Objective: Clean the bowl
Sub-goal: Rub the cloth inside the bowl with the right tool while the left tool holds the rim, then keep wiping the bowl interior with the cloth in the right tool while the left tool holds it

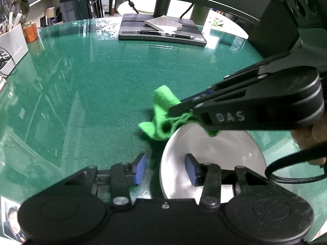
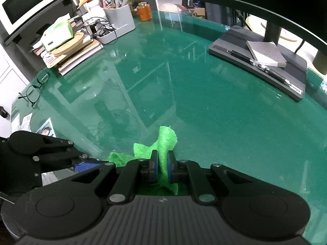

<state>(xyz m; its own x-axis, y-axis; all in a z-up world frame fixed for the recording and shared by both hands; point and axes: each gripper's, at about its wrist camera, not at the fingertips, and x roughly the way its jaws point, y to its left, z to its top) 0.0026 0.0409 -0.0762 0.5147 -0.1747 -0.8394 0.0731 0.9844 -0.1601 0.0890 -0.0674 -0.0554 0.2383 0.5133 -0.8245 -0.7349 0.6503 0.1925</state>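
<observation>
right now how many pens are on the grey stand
2, lying end to end along its front edge: one pen toward the stand's left, the other pen toward its right. More may hide behind the notepad.

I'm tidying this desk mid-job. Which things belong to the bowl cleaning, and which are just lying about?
In use:
bowl
green cloth, pinched in the right gripper
left gripper, open astride the bowl's rim

Lying about:
glasses
notepad
pens
tissue box
orange jar
</observation>
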